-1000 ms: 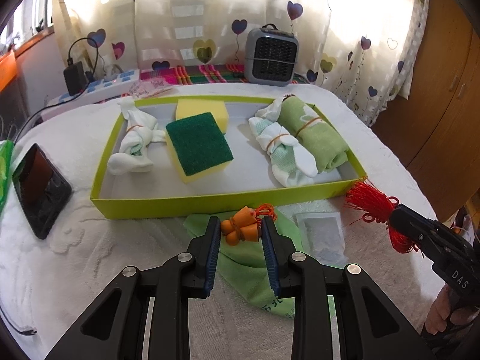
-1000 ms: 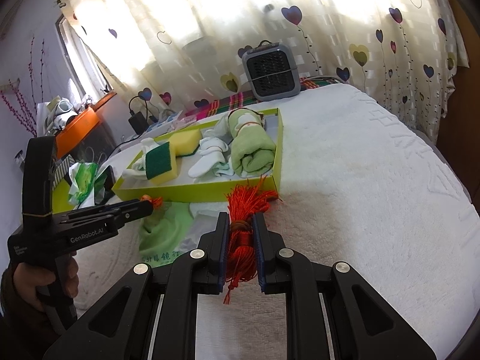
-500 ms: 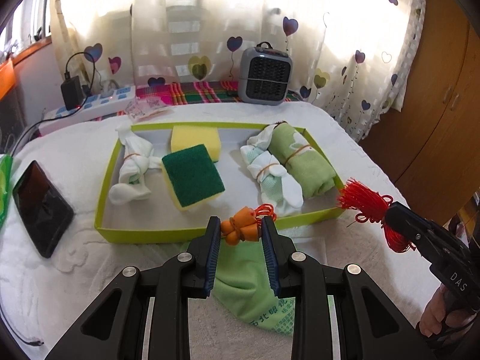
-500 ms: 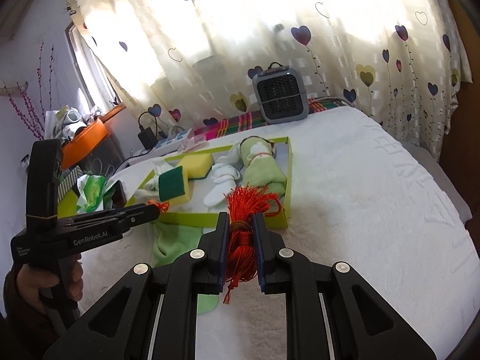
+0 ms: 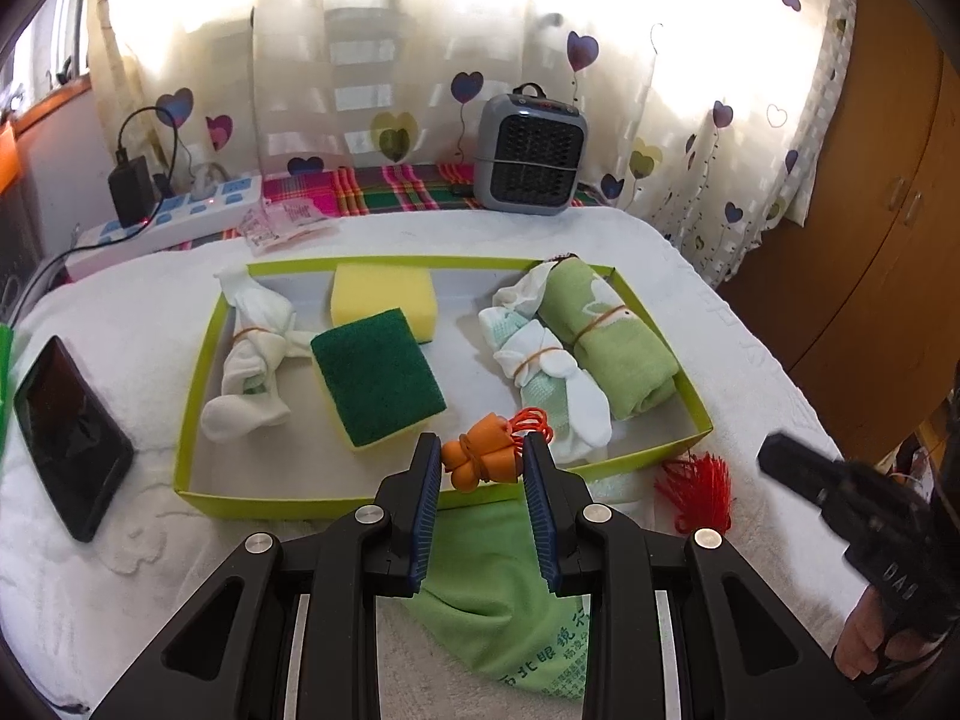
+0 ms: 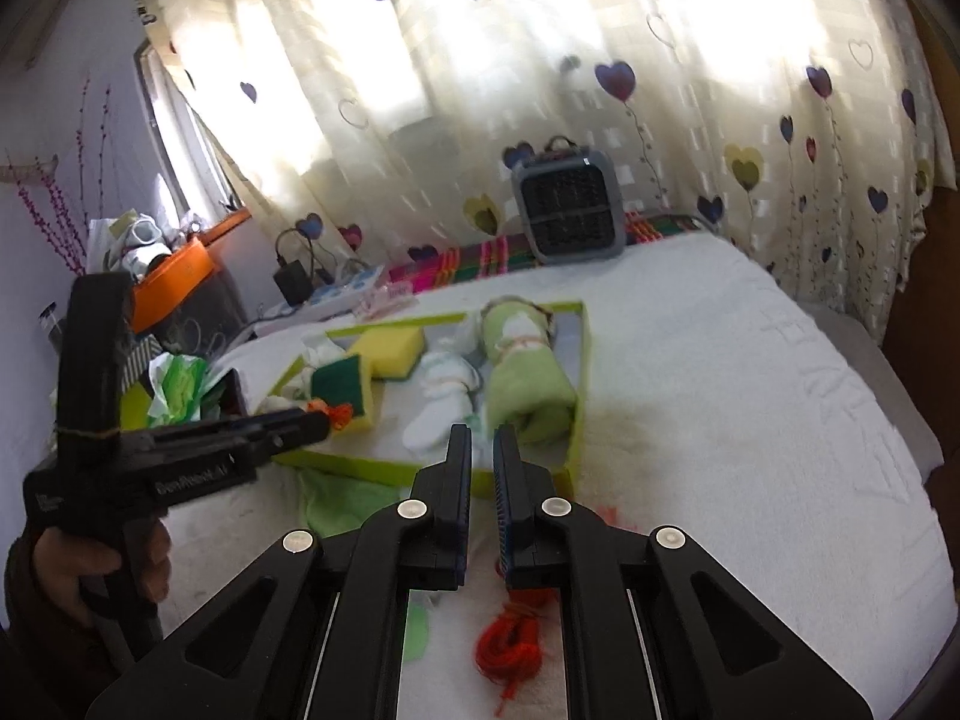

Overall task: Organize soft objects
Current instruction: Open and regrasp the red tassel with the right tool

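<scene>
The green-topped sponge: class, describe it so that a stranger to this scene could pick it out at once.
Find the lime-green tray on the white bedcover. Inside it, left of centre, two sponges lie corner to corner. The green-topped sponge is the nearer one, with a dark green scouring face on a yellow body, while its neighbour, the plain yellow sponge, is yellow all over.

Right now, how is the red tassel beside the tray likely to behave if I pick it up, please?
The tassel is loose red threads, so it will probably hang floppy and splay. It looks very light for its size. Its strands fan out over the fuzzy cover and may snag there.
</scene>
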Demonstrator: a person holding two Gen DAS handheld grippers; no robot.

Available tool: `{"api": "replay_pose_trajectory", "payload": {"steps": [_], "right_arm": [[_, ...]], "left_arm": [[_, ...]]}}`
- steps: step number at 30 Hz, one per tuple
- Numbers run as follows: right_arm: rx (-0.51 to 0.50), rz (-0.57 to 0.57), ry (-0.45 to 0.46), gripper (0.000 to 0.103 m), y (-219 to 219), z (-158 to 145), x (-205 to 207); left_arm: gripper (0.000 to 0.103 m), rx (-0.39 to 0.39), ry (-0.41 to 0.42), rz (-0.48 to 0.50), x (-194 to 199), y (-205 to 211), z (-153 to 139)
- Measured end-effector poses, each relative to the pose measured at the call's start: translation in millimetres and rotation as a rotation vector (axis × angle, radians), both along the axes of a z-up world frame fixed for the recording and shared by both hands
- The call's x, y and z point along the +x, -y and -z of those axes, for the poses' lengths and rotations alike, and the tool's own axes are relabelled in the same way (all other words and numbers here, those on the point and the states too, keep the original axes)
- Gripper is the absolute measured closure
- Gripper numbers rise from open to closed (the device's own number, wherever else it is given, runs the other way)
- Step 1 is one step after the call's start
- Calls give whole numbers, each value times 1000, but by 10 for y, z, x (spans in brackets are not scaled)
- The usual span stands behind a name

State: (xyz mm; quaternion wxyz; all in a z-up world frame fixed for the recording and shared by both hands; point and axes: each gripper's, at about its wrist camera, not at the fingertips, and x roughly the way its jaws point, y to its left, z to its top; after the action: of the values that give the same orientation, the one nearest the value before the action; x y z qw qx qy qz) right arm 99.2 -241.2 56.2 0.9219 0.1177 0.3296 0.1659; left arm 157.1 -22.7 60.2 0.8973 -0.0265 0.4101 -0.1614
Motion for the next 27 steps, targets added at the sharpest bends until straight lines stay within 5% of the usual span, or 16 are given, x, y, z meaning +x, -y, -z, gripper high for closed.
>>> {"api": "replay_pose_trajectory", "payload": {"steps": [3,7,8,20,27], "right_arm": [[-23,10,-63,90,39,160,-51],[-44,13,-135,53,51,313,-53],[-47,8,-142,52,38,330,-48],[-298,18,-180,52,-264,498,-14],[-308,52,-179,76,-216,487,-33]], "left_arm": [[77,-1,-2,-1,4,-11,13],[77,-6,-2,3,0,-15,19],[77,-6,-1,5,-6,-14,21],[77,-13,-12,3,-17,-26,60],[77,-14,-15,4,-21,-23,74]]}}
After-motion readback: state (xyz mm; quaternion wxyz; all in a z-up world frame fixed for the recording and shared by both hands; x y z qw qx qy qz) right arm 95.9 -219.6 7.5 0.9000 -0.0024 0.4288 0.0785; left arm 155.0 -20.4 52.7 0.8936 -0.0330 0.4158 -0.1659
